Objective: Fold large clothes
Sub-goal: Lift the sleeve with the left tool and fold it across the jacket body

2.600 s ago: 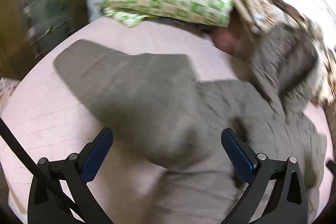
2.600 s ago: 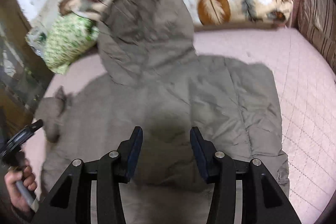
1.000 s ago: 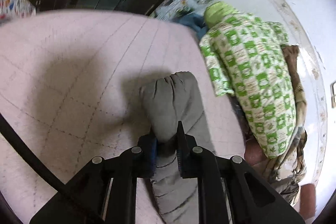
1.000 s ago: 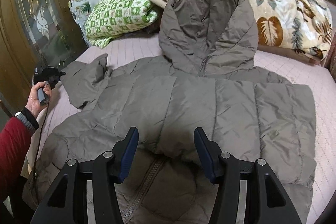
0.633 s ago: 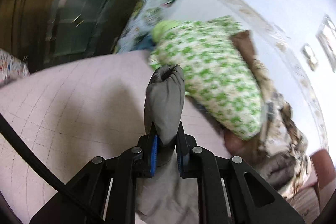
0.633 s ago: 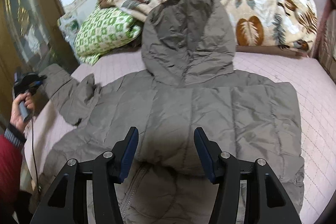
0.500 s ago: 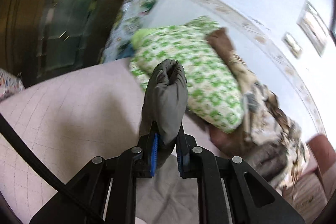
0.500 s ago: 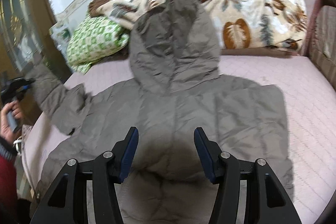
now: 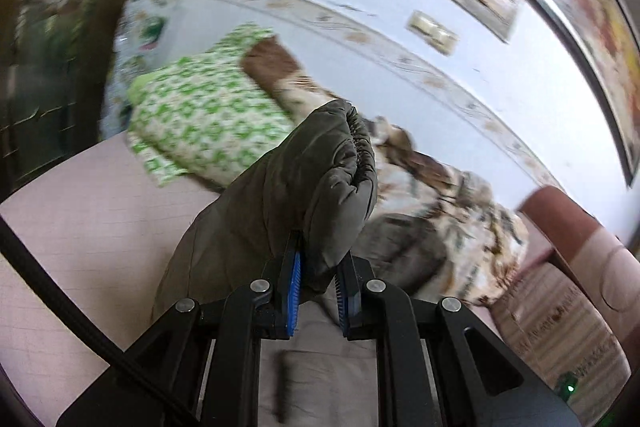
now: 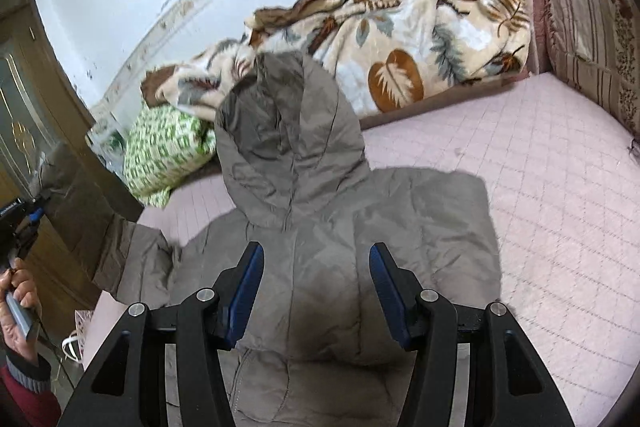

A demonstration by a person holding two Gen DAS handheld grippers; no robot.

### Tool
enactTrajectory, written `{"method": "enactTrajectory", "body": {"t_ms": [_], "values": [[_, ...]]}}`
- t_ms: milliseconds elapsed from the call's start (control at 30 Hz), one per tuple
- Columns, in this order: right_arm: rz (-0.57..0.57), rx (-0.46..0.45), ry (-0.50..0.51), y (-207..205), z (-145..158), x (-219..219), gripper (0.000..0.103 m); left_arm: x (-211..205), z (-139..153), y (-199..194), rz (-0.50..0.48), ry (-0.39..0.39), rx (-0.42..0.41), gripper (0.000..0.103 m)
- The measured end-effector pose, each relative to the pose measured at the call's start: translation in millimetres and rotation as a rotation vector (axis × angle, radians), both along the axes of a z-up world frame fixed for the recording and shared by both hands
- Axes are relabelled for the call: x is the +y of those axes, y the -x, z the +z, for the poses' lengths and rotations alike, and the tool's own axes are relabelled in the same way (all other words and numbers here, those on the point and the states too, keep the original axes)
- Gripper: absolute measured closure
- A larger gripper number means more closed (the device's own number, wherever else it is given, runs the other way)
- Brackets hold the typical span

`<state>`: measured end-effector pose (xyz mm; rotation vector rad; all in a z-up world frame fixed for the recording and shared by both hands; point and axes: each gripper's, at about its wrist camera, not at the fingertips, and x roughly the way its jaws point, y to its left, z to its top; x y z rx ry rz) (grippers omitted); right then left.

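Observation:
A grey-brown hooded puffer jacket (image 10: 340, 219) lies spread on the pink quilted bed (image 10: 552, 195), hood (image 10: 280, 131) toward the pillows. My left gripper (image 9: 318, 263) is shut on the jacket's sleeve cuff (image 9: 320, 179) and holds it lifted off the bed; in the right wrist view that sleeve (image 10: 96, 223) stretches up and left to the left gripper (image 10: 34, 213) in a hand (image 10: 20, 291). My right gripper (image 10: 316, 255) hovers open over the jacket's chest with nothing between its fingers.
A green-checked pillow (image 10: 164, 151) and a leaf-print blanket (image 10: 400, 39) lie along the wall at the head of the bed. A padded striped headboard (image 10: 592, 19) stands at the right. A wooden door (image 10: 24, 99) is at the left, beside the bed edge.
The left gripper has lifted the sleeve cuff off the bed, swinging up and toward the jacket body. The right gripper has drifted forward over the jacket, staying open.

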<state>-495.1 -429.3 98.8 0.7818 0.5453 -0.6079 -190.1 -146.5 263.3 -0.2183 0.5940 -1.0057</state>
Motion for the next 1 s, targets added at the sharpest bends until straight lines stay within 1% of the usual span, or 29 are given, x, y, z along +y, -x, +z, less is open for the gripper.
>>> {"method": "enactTrajectory", "body": {"t_ms": [100, 200, 300, 400, 500, 567, 667, 733, 867, 967, 1000], "values": [[-0.027, -0.022, -0.002, 12.4, 6.4, -4.5, 0.044, -19.3, 10.1, 36.4, -0.059, 0.001, -0.023, 0.089], [-0.050, -0.032, 0.002, 24.5, 10.4, -10.8, 0.044, -40.9, 12.9, 73.1, -0.117, -0.009, -0.032, 0.089], [-0.087, -0.035, 0.016, 40.3, 15.9, -17.1, 0.044, -65.0, 8.1, 106.1, -0.174, -0.024, -0.031, 0.089], [-0.121, -0.035, 0.027, 54.9, 18.5, -22.9, 0.044, -89.2, -6.0, 138.0, -0.231, -0.055, -0.021, 0.089], [-0.146, -0.030, 0.032, 66.4, 19.0, -27.9, 0.044, -116.2, -31.0, 168.4, -0.281, -0.108, 0.003, 0.089], [-0.159, -0.031, 0.028, 73.7, 18.4, -31.5, 0.044, -132.2, -53.7, 189.5, -0.317, -0.151, 0.022, 0.089], [-0.178, -0.028, 0.023, 80.0, 17.4, -36.0, 0.044, -154.2, -85.4, 216.1, -0.353, -0.219, 0.015, 0.089], [-0.186, -0.027, 0.020, 83.9, 17.0, -38.4, 0.044, -168.3, -112.0, 232.6, -0.376, -0.269, 0.021, 0.089], [-0.193, -0.023, 0.012, 86.6, 15.1, -41.2, 0.044, -189.4, -163.7, 250.8, -0.405, -0.379, 0.037, 0.088], [-0.192, -0.025, 0.007, 84.6, 14.6, -42.4, 0.044, -198.9, -195.5, 257.8, -0.446, -0.460, 0.049, 0.087], [-0.191, -0.025, 0.009, 84.4, 14.4, -41.8, 0.044, -200.4, -201.7, 259.6, -0.453, -0.483, 0.047, 0.087]]}}
